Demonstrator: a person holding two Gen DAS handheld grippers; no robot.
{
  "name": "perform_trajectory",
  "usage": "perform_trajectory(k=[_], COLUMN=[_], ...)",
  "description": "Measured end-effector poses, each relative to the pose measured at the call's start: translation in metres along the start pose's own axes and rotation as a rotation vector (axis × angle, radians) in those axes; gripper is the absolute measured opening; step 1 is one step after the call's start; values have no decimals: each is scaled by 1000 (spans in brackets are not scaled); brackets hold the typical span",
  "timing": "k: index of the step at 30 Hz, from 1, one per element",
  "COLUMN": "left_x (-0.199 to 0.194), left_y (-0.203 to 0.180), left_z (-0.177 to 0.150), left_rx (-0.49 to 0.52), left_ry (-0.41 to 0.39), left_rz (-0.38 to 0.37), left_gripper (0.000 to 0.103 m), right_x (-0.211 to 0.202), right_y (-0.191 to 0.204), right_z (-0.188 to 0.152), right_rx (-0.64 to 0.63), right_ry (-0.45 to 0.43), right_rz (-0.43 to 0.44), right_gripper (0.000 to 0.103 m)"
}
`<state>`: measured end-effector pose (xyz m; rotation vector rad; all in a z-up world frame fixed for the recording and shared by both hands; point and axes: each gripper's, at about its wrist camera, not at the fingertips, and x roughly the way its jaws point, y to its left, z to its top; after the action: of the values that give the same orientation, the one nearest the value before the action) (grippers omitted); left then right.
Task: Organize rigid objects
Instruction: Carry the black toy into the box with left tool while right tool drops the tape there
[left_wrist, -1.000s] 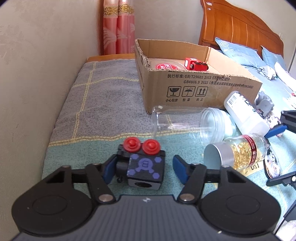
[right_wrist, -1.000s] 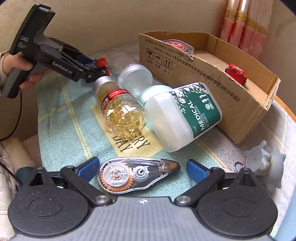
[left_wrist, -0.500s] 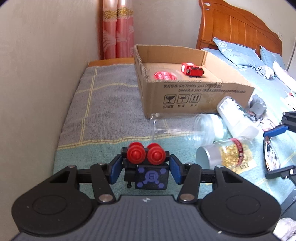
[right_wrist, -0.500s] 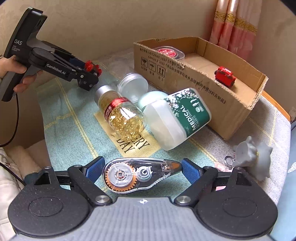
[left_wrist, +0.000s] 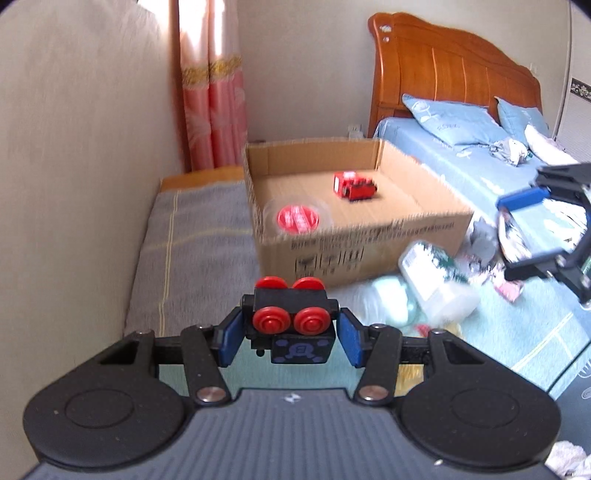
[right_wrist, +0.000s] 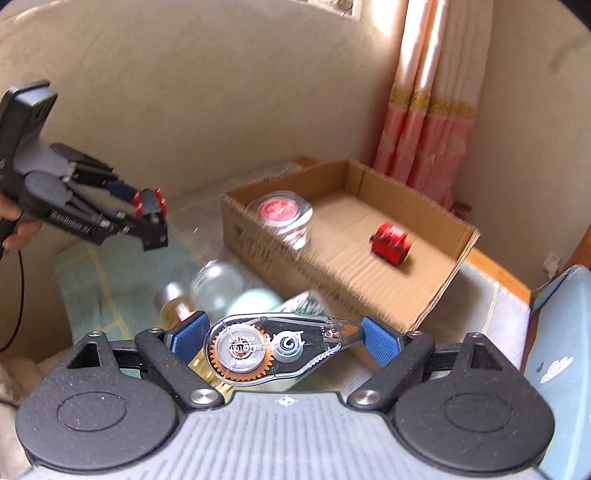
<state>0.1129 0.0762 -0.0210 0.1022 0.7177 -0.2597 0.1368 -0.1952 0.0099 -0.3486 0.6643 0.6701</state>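
My left gripper (left_wrist: 289, 338) is shut on a black toy car with red wheels (left_wrist: 290, 321) and holds it in the air in front of the cardboard box (left_wrist: 354, 254). It also shows in the right wrist view (right_wrist: 147, 205). My right gripper (right_wrist: 282, 343) is shut on a clear correction tape dispenser (right_wrist: 273, 349), lifted above the bottles near the box (right_wrist: 406, 295). Inside the box lie a red toy car (left_wrist: 354, 184) and a clear container with a red lid (left_wrist: 297, 218).
A white medical bottle (left_wrist: 436, 284), a clear jar (right_wrist: 218, 284) and a capsule bottle (right_wrist: 177, 306) lie on the teal cloth before the box. A grey toy (left_wrist: 484, 240) lies at the right. A wall runs along the left. Curtain and wooden headboard stand behind.
Both grippers have risen from the cloth with their objects and moved towards the box. The left closed on the toy car; the right closed on the tape dispenser.
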Motion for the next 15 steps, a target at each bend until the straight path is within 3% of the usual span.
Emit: perform_trajectory(k=[7,13,15], left_x=[1,10,14], left_y=[-6,-10,-12], left_z=[43,85,98], left_rx=[28,48,59], left_ry=[-71,-110,-110], left_rz=[-5,-31,-37], left_gripper=[53,53,53], right_x=[17,47,53], right_y=[-28,-53,-59], right_z=[44,60,59], right_rx=[68,209,255], right_ry=[-50,9,26], right_rz=[-85,-175,-163], right_gripper=[92,93,103])
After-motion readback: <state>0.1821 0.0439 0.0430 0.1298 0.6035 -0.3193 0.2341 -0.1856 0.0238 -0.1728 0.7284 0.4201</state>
